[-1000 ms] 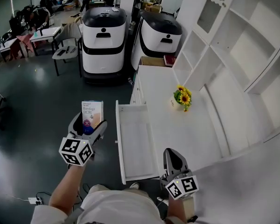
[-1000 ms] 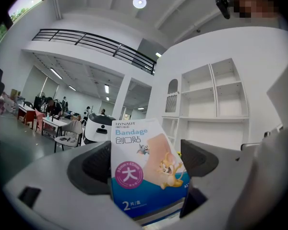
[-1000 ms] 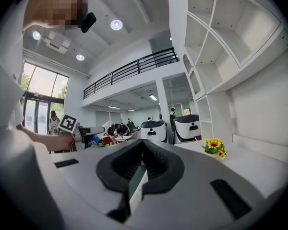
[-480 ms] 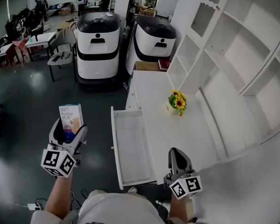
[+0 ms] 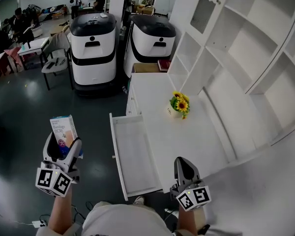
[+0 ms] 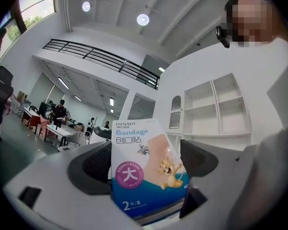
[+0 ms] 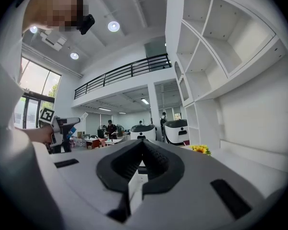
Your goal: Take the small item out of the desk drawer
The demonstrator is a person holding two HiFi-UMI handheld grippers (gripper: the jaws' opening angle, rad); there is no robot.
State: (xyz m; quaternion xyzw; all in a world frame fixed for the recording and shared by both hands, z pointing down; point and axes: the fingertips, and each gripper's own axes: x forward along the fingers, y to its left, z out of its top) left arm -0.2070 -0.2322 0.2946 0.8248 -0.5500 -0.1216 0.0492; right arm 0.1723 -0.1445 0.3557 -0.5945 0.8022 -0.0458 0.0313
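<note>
A small bandage box (image 5: pixel 62 130), white on top and blue below, stands upright between the pads of my left gripper (image 5: pixel 61 145). The gripper holds it over the dark floor, well left of the desk. In the left gripper view the box (image 6: pixel 145 169) fills the gap between the jaws of the left gripper (image 6: pixel 146 163), which are shut on it. The white desk drawer (image 5: pixel 113 146) is pulled out and shows nothing inside. My right gripper (image 5: pixel 183 167) is shut and empty at the desk's near edge, right of the drawer; its jaws meet in the right gripper view (image 7: pixel 143 153).
A pot of sunflowers (image 5: pixel 178 103) stands on the white desk top (image 5: pixel 196 136). Open white shelves (image 5: pixel 236 58) rise to the right. Two large white-and-black machines (image 5: pixel 92 48) (image 5: pixel 150 41) stand beyond the desk. People, tables and chairs are far back left.
My left gripper has carried the bandage box further left, away from the drawer. The right gripper has stayed at the desk's front edge.
</note>
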